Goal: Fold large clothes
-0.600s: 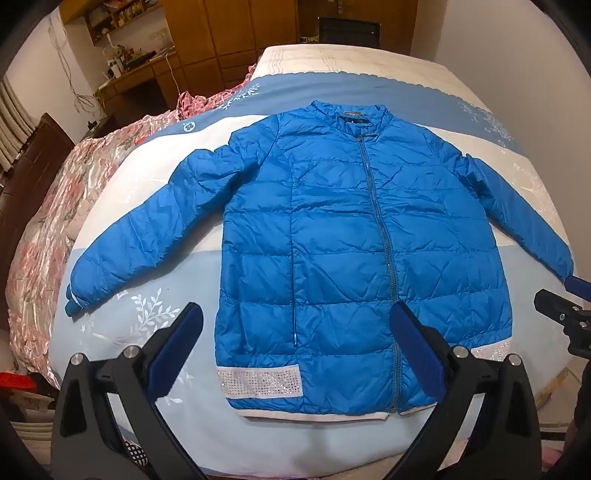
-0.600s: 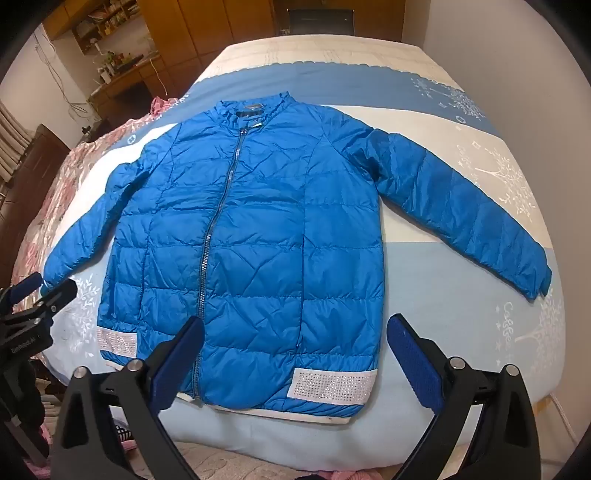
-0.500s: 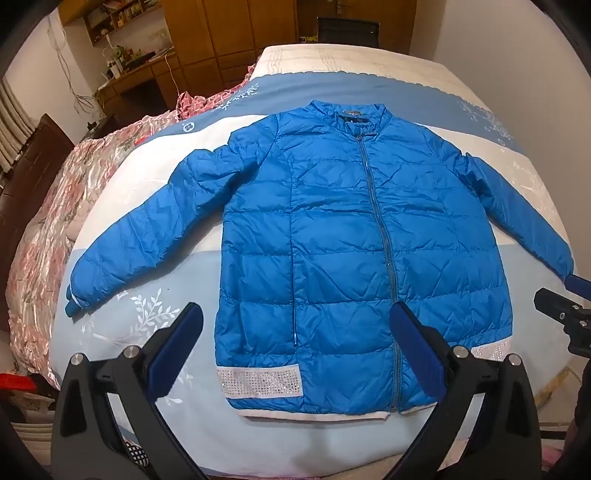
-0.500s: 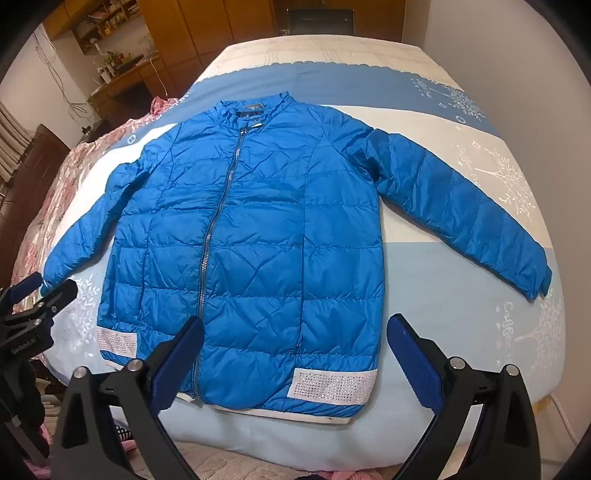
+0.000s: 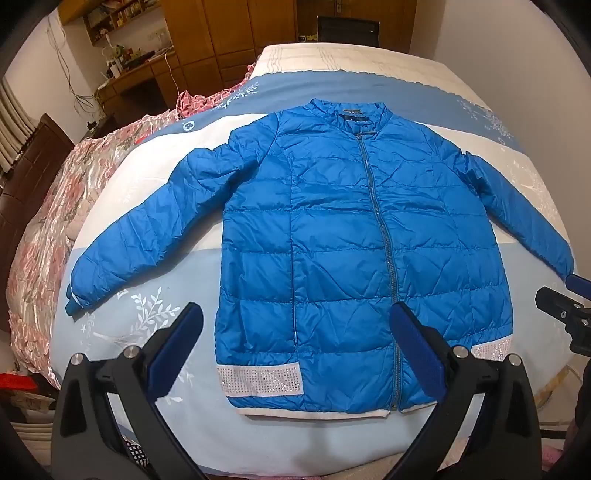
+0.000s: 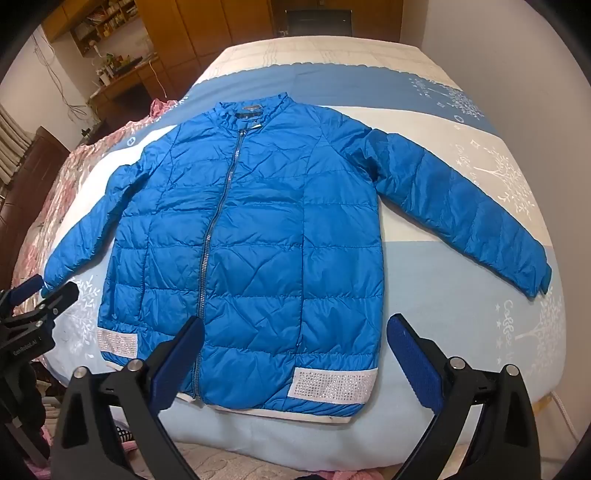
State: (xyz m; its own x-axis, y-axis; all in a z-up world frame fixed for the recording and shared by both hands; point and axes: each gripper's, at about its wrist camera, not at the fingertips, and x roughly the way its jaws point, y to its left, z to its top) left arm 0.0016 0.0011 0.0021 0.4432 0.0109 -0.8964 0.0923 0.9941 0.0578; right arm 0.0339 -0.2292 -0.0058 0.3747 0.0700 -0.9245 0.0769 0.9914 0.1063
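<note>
Both wrist cameras are looking steeply down from the foot of the blue-and-white patterned bed, well apart from it, the left view sitting left, the right view right, both sharing the spread quilted blue jacket

Right tool cut off by frame edge at 3 o'clock. Left tool cut off at 9 o'clock. Shelf items at 11 o'clock too small to tell.

One blue jacket lies on one bed. It has two sleeves, one zip and two sparkly white hem patches. Two tongs show: left tongs and right tongs. One pink quilt.
</note>
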